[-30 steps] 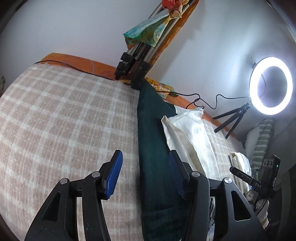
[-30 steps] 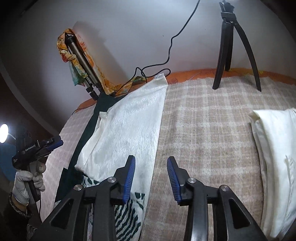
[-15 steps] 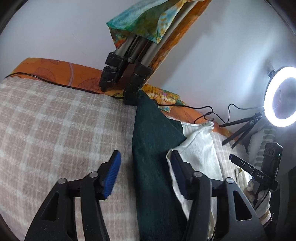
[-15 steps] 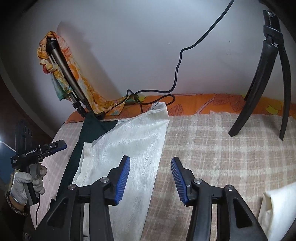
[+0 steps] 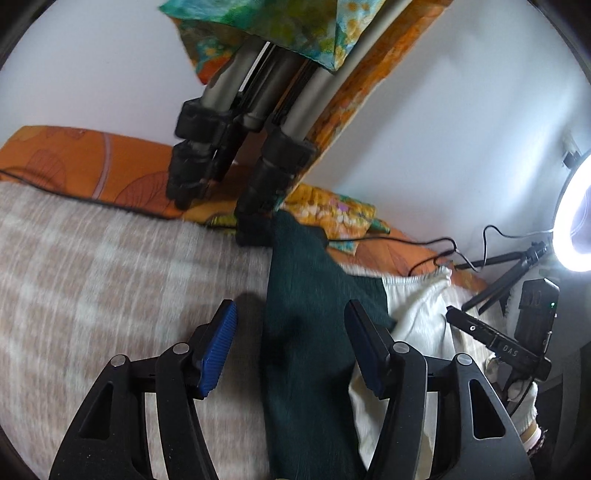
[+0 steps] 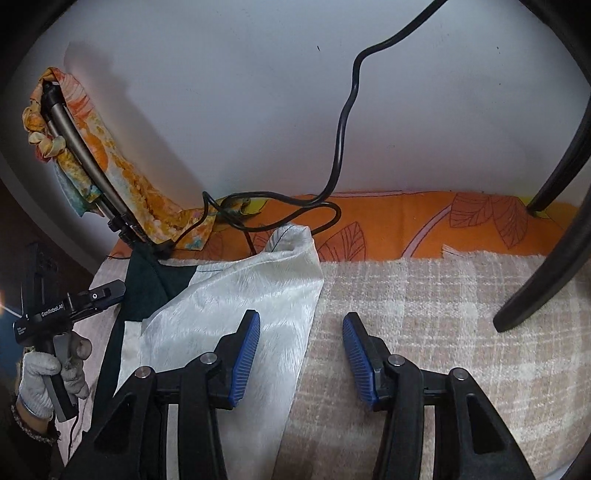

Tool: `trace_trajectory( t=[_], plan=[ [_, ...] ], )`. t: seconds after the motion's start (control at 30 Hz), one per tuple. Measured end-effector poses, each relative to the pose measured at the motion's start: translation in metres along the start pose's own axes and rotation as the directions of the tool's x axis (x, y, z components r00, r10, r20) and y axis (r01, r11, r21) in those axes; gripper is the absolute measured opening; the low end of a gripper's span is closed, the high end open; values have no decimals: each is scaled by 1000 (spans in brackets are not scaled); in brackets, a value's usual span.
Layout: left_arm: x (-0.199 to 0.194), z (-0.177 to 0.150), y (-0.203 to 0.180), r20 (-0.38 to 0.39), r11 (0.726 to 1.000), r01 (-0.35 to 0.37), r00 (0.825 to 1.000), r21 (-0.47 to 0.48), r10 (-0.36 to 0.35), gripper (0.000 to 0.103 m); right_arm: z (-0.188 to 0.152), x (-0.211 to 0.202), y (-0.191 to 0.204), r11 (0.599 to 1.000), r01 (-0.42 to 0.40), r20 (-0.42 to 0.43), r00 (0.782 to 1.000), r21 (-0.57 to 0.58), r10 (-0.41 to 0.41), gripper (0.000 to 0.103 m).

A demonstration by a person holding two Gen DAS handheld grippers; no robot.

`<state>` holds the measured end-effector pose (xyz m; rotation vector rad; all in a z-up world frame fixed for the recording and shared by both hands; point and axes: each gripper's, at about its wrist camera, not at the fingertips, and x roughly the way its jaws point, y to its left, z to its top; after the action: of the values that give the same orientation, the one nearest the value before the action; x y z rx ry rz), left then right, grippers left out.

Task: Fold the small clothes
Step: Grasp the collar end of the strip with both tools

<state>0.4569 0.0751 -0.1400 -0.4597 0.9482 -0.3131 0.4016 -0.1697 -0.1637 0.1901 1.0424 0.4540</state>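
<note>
A dark green garment (image 5: 306, 332) lies lengthwise on the checked beige blanket (image 5: 92, 280), with a cream white garment (image 5: 417, 317) partly on top of it at its right. My left gripper (image 5: 291, 350) is open and empty, its jaws either side of the green garment's far end. In the right wrist view the cream garment (image 6: 236, 299) covers the green one (image 6: 144, 291). My right gripper (image 6: 301, 358) is open and empty, over the cream garment's right edge near its far corner. The left gripper (image 6: 107, 295) shows at the left edge there.
A tripod (image 5: 236, 147) draped with a floral scarf (image 5: 280, 26) stands at the green garment's far end. An orange sheet (image 6: 406, 225) and a black cable (image 6: 343, 122) run along the wall. A ring light (image 5: 576, 221) stands right. Black tripod legs (image 6: 546, 236) stand near my right gripper.
Both grippers have moved forward toward the wall, to the garments' far ends. The tripod and the orange sheet have come closer. Both grippers stayed open.
</note>
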Motion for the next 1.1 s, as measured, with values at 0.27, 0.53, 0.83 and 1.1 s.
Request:
trace_trajectory(
  t=[0.27,0.53,0.83,1.1],
  plan=[
    [17,19,-5,15,1000,12,1000,-5,-12,62,19,19,5,1000,-6,25,1000,-10,7,51],
    [30,18,-10,30,995,95,995,-7,-94,8,23,26,16,999,1,26,1000,-43,1,22],
    [-2,16,-28,88,989,133,986,62,-138,3,25,-3,19,1000,-23,86,996,-19,24,2],
    [-38,8,-49,119,981,161,978,108,-174,3,21,-54,38,998,-52,152,987,-45,58,1]
  ],
)
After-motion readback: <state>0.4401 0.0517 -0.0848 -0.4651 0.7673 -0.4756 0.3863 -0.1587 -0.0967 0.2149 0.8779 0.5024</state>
